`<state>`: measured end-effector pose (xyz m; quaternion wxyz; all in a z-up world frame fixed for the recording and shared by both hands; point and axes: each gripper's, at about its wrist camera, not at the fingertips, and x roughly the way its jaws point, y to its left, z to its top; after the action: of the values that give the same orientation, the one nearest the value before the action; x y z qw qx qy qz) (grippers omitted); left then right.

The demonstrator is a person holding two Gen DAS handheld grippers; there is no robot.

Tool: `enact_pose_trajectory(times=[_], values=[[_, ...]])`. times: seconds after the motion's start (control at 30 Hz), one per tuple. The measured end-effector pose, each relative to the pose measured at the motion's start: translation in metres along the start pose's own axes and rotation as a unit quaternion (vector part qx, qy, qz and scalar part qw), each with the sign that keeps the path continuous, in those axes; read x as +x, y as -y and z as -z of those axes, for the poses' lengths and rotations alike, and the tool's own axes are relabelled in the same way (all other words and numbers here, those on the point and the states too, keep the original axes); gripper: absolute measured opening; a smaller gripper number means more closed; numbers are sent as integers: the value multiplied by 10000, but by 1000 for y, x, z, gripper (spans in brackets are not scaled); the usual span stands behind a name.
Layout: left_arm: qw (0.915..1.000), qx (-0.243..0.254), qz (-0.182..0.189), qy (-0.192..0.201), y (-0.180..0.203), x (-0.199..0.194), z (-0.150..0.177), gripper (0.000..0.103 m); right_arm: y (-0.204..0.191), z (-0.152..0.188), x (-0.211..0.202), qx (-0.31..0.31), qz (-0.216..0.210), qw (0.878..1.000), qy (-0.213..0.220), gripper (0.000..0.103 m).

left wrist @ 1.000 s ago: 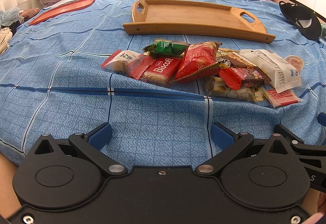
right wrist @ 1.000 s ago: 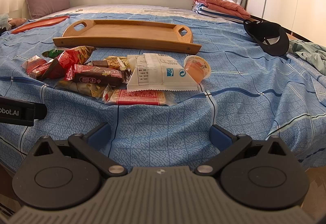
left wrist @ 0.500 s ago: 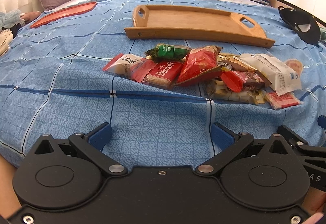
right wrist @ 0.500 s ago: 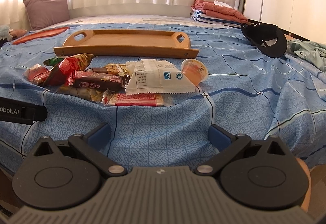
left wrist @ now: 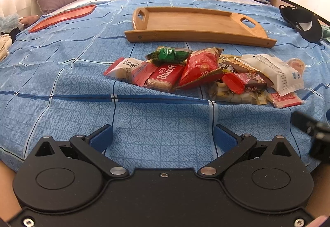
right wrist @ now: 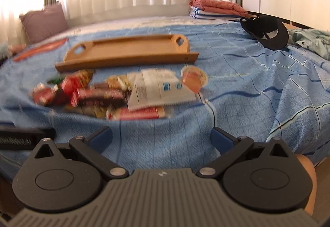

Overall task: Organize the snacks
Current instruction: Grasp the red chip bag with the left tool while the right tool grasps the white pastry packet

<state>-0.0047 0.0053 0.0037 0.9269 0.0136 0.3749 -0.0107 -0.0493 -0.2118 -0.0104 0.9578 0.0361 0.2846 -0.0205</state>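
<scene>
Left tongs (left wrist: 163, 134): apart, empty, low in the frame over bare bedspread; I have nothing gripped.
Right tongs (right wrist: 162, 136): apart too, empty. The right view is smeared across its left half, so I can't read pack edges there.
Snacks (left wrist: 202, 74): a loose heap at centre frame on the bedspread (left wrist: 61, 86), just short of the tray.
Tray (left wrist: 196, 22): upper centre, beyond the heap, nothing in it. I judge it the target.
Risk, overlap: the packs lie shingled. Closing on the red bag (left wrist: 201, 67) could drag the Biscoff (left wrist: 165, 77) or the green pack (left wrist: 168, 54) with it.
Risk, cloth: the bedspread is soft and creased, with a fold in front of the heap. Going in too low, I would pinch fabric and pull the whole pile.
Risk, slip: the wrappers look glossy, thin and crinkly, so flat ones may slide out of the tongs or fold.
Risk, cup: the jelly cup (right wrist: 193, 79) is round and lies on its side at the heap's right end, so a nudge could roll it.
Risk, crowding: each gripper shows at the edge of the other's view, so a shared reach could knock them together.
Shapes: mostly flat pillow packs. The white pack (left wrist: 274, 71) is the broadest. The tray is wood, rimmed, with cut-out handles.
Nearby: a black cap (left wrist: 303, 22) at upper right, well apart.
</scene>
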Motion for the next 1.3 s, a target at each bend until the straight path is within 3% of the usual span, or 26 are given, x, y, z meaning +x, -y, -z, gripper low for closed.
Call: enact_pose_trajectory(times=[0.2, 0.37, 0.63, 0.77, 0.87, 1.2, 1.3], values=[[9979, 0, -137, 626, -7, -18, -8, 100, 1, -18, -7, 63, -97, 9991, 399, 98], [9935, -98, 87, 1127, -16, -26, -19, 98, -2, -25, 7, -19, -120, 9992, 370, 84], [9947, 202, 287, 966, -6, -15, -29, 88, -3, -43, 31, -427, -92, 9979, 472, 83], [9960, 140, 549, 696, 2, -6, -34, 60, -4, -49, 44, -603, -214, 9972, 397, 83], [9944, -91, 826, 656, 3, 0, -43, 52, -7, -51, 53, -707, -267, 9965, 370, 83], [9899, -545, 1244, 404, 8, 29, -65, 44, -10, -48, 77, -924, -312, 9950, 195, 78], [9867, -691, 1389, 487, 6, 26, -68, 56, -11, -45, 81, -1039, -318, 9940, 116, 80]])
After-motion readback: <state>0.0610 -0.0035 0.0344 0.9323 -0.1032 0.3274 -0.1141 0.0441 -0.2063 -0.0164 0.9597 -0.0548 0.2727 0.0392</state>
